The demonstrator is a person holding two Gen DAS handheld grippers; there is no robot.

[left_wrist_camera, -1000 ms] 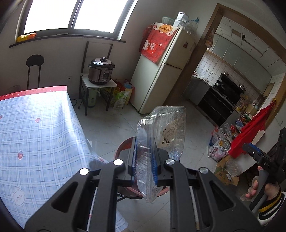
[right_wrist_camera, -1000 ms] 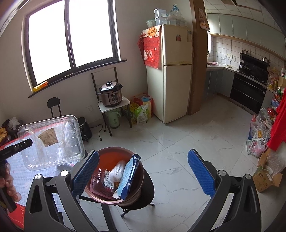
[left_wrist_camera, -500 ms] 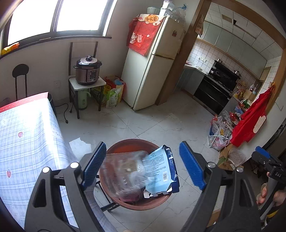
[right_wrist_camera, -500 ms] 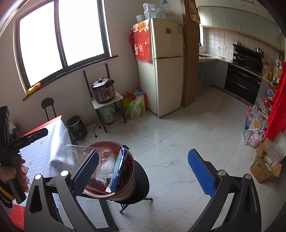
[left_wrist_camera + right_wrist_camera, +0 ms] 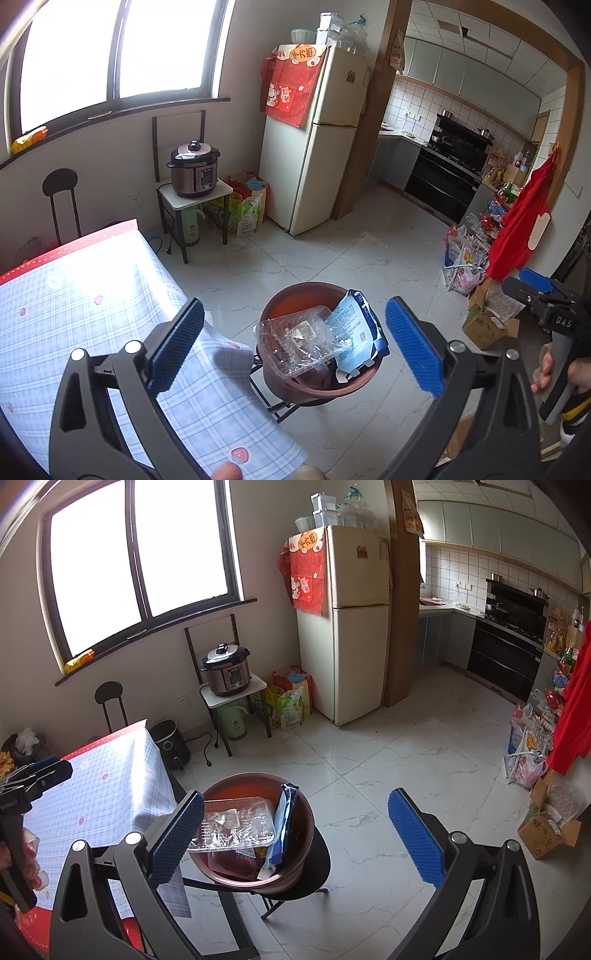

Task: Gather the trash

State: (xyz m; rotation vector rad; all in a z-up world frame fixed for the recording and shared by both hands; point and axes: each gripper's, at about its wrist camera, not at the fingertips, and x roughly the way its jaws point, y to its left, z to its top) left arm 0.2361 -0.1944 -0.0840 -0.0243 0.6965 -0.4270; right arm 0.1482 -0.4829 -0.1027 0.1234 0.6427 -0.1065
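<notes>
A clear plastic tray [image 5: 299, 343] [image 5: 236, 823] lies on top of the trash in a brown basin [image 5: 295, 290] [image 5: 240, 779], beside a blue-and-white packet [image 5: 354, 332] [image 5: 284, 812]. The basin rests on a black stool [image 5: 317, 853] next to the plaid-covered table [image 5: 74, 314] [image 5: 99, 786]. My left gripper [image 5: 294, 306] hovers above the basin, its jaws opening wide with nothing between them. It shows at the left edge of the right wrist view as left gripper [image 5: 37, 771]. My right gripper [image 5: 295, 795] is open and empty, also over the basin, and appears as right gripper [image 5: 535, 284].
A fridge [image 5: 314, 147] stands at the back, with a pressure cooker [image 5: 194, 168] on a small stand and shopping bags [image 5: 245, 206] beside it. A cardboard box [image 5: 546, 830] and more bags [image 5: 526, 760] sit on the floor at right. A black chair [image 5: 110, 701] is behind the table.
The left gripper was shut on the clear tray; its jaws spread and the tray dropped into the basin. Both grippers drew back a little from the basin.
</notes>
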